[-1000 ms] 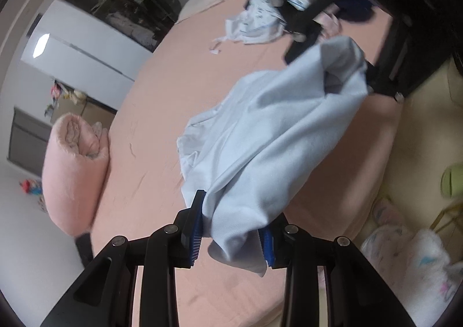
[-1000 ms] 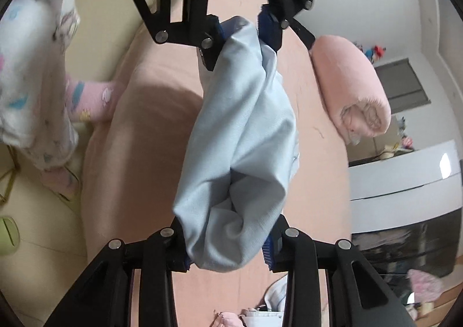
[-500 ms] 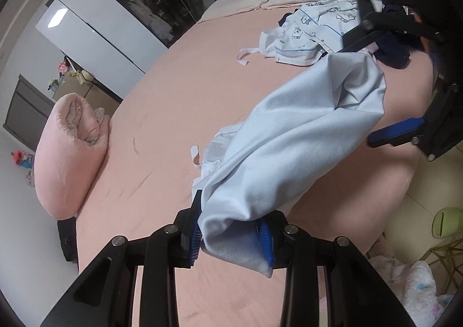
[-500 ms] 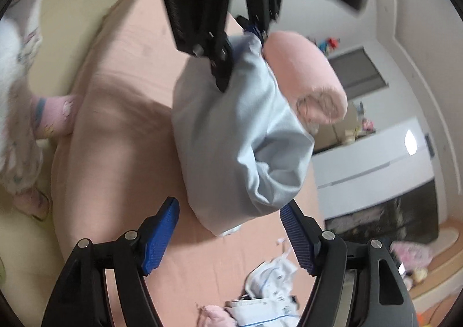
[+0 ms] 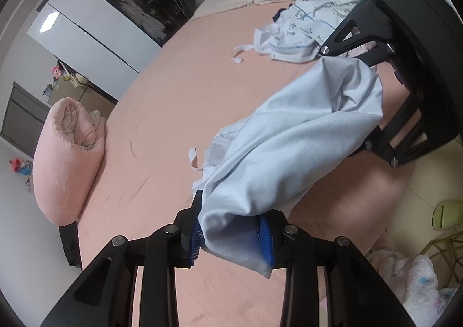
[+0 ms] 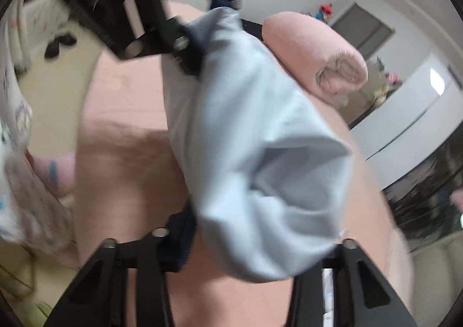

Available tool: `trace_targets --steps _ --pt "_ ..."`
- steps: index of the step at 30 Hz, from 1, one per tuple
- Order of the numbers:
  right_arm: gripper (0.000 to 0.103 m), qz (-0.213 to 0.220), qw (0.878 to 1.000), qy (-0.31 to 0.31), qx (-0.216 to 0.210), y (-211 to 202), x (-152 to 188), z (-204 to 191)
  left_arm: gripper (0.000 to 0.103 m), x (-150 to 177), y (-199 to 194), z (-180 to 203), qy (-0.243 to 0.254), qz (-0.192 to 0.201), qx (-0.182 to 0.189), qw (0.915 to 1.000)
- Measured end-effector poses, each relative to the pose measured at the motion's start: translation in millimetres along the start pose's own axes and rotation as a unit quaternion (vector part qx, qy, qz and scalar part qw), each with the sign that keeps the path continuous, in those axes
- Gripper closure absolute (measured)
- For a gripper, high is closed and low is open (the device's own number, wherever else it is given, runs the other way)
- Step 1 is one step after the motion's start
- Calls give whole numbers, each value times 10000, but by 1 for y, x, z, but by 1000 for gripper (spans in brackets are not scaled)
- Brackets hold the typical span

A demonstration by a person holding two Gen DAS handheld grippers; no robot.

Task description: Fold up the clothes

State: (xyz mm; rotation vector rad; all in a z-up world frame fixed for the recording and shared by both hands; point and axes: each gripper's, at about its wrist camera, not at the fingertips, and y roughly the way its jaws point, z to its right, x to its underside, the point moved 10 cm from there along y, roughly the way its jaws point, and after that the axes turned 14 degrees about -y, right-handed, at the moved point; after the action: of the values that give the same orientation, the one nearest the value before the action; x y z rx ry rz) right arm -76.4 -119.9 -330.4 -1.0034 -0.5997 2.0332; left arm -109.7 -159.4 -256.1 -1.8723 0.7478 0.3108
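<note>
Bunched pale-blue garment (image 5: 289,153), slung between left gripper (image 5: 231,235) and right gripper (image 6: 254,251).

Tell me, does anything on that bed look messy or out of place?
Yes. The blue garment hangs bunched between the left gripper and the right gripper, not flat. A white printed garment lies crumpled farther up the bed, with a loose strip beside it.
</note>
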Motion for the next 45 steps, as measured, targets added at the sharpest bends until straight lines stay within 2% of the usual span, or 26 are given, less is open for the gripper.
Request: trace_targets --steps 3,6,10,12,14,15,18,26,30,35,38,40,43,45 --pt "72 199 9965 680 -440 -1 4 8 72 -2 0 -2 -39 -14 30 10000" --pt "73 396 9861 1392 -817 0 10 24 71 -5 0 -7 -195 -90 124 9997" --pt "73 617 9622 2278 -1360 5 20 39 60 -11 -2 -22 -713 -116 361 9967" --pt "73 674 9509 2617 -1512 7 23 43 51 -15 -6 -35 -1108 15 408 9930" --pt "73 726 9383 2949 -1657 8 27 48 49 -17 -11 -45 -1441 202 476 9882" --pt "73 752 9311 3118 -1739 10 30 51 44 -16 -13 -48 -1571 271 547 9857" --pt "73 832 9123 3525 -1909 11 36 56 38 -12 -11 -53 -1863 311 712 9794" --pt "73 1012 8880 3950 -2126 11 44 60 38 -4 -8 -57 -2215 285 1015 9694" --pt "73 1021 8806 4066 -2212 10 45 61 38 5 -5 -61 -2620 226 1410 9544" --pt "73 1038 8703 4220 -2318 15 46 65 38 7 13 -60 -2950 72 1670 9408" --pt "73 1005 8593 4364 -2472 17 48 66 38 2 24 -62 -3189 -20 1840 9298" --pt "73 992 8521 4456 -2559 19 47 69 38 -2 30 -65 -3399 -75 2014 9186" --pt "73 998 8336 4724 -2682 25 49 80 38 -5 36 -74 -3825 -145 2325 8941" --pt "73 1024 8233 4891 -2690 25 54 85 37 -7 39 -79 -4039 -148 2388 8830"
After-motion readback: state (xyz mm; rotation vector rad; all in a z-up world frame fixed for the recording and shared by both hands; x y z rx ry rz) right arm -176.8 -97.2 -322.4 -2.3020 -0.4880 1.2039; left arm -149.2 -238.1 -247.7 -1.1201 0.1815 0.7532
